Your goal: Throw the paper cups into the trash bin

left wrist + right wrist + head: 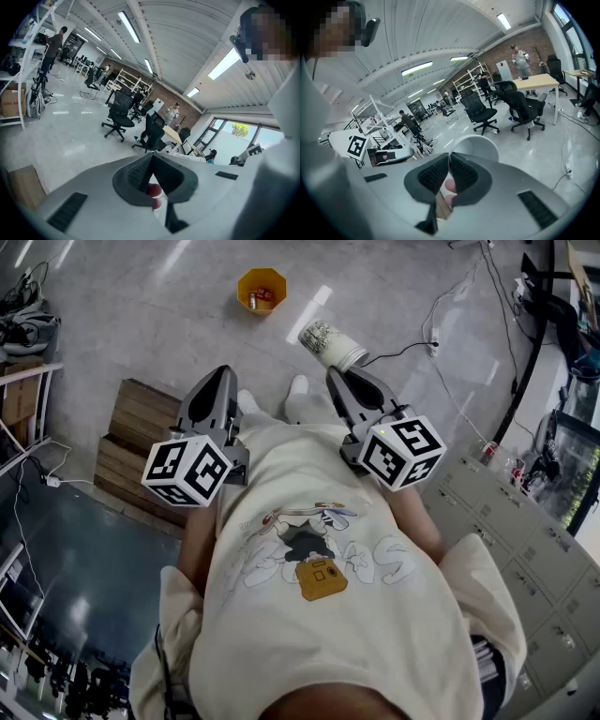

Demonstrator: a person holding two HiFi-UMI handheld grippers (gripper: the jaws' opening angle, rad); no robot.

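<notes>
- While the head view looks steeply down past the person's cream shirt, the right tool (336,373) is clenched on a white paper cup (330,343). The cup juts out beyond the tool's tips, tilted, in the air above the grey floor (187,315).
- Farther off and a little to the left, the yellow bin (267,279) stands on that floor, well apart from the cup. Something red and pale lies inside it, too small to name.
- In the same view the left tool (222,371) is held just left of the right one, near a wooden pallet (141,437) at the left, and it carries nothing.
- From the left gripper view, the left tool (151,159) has its jaws pressed together with nothing between them. Beyond them lies open office floor with black chairs (117,117).
- From the right gripper view, the right tool (450,157) pinches the cup (480,147) by its wall at the rim. The open mouth faces the camera and the inside looks empty.
- As for progress, this looks like the carrying stage. One cup is lifted and secured but is not yet over the bin.
- What is left, by my reading, is to bring the cup farther out over the bin and let it go. No other cup shows anywhere on the floor. Whether any were dropped in already, or more wait elsewhere, cannot be told.
</notes>
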